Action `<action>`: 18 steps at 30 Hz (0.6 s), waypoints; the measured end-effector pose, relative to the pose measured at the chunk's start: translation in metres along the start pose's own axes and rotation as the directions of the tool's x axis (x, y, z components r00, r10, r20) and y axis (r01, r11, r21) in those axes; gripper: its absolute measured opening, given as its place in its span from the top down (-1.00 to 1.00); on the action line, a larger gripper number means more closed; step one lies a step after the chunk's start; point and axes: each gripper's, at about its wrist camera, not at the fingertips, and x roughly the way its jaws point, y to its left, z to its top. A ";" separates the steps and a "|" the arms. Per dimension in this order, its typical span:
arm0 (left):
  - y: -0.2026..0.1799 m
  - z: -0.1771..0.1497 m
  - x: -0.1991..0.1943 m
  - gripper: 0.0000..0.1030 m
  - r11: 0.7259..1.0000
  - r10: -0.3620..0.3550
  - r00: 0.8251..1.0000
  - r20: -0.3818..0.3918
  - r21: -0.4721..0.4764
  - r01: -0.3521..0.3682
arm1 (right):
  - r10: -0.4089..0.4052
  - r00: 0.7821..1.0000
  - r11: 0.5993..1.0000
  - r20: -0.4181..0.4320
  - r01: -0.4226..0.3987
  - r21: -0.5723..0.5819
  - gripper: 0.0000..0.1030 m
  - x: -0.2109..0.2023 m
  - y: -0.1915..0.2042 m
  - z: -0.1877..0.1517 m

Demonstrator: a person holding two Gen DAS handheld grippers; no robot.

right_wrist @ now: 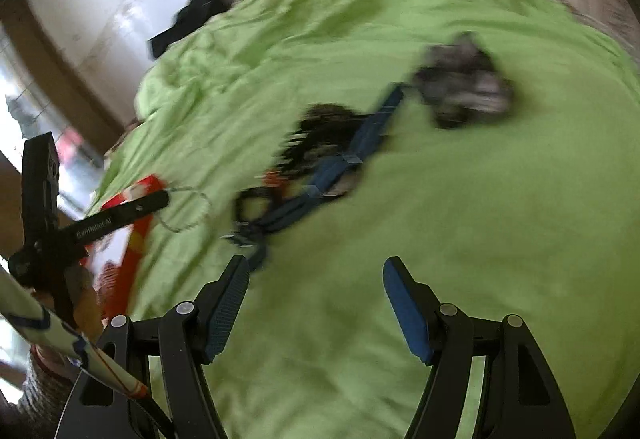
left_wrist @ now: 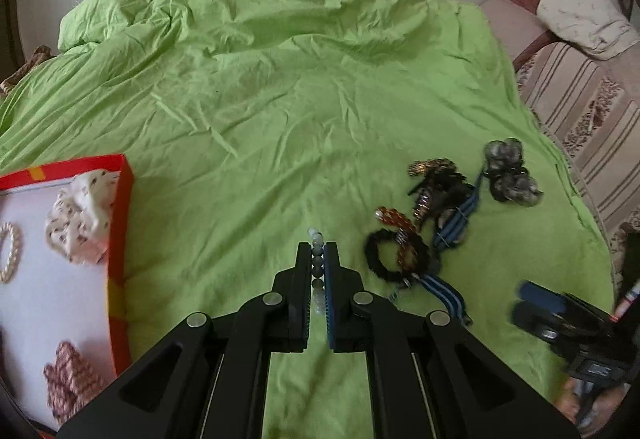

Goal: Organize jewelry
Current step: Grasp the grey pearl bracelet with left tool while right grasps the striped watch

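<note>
Here the left claw (left_wrist: 318, 251) clamps a grey bead bracelet (left_wrist: 317, 259) — right claw (right_wrist: 316, 271) gapes — lettering too blurred.

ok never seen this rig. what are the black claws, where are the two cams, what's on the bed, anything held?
No robot here: a person carries a hand-held two-finger gripper in each hand, and each has a fisheye camera looking forward along its fingers. So the black claws at the bottom of each picture are that camera's own gripper.

The left wrist view shows the left gripper shut on a string of grey beads. The right wrist view, which is blurred, shows the right gripper open with nothing between its fingers.

Everything lies on a green bedcover. To the left is a red-edged box already holding some pieces. To the right sits a jewelry pile: bead bracelets, blue striped bands, dark clips.
</note>
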 end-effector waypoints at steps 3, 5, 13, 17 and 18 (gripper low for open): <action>0.000 -0.008 -0.016 0.90 1.000 -0.023 1.000 0.018 -0.011 0.023 | -0.007 1.000 1.000 -0.005 0.006 -0.006 -0.44 0.020 0.010 0.009; -0.001 -0.015 -0.026 0.90 1.000 -0.030 0.999 0.025 -0.007 0.030 | -0.037 0.999 0.999 0.008 0.037 0.037 -0.44 0.027 0.004 0.016; -0.006 -0.032 -0.049 0.89 0.999 -0.029 0.996 0.083 0.023 0.027 | -0.134 0.991 0.980 0.005 0.132 0.148 -0.37 0.053 -0.026 0.046; -0.011 -0.039 -0.050 0.89 0.999 -0.007 0.995 0.095 0.051 0.002 | -0.230 0.973 0.967 -0.028 0.231 0.105 -0.20 0.076 -0.013 0.055; -0.012 -0.040 -0.050 0.89 0.999 -0.003 0.995 0.096 0.054 -0.002 | -0.267 0.963 0.959 -0.043 0.270 0.088 -0.14 0.082 -0.009 0.055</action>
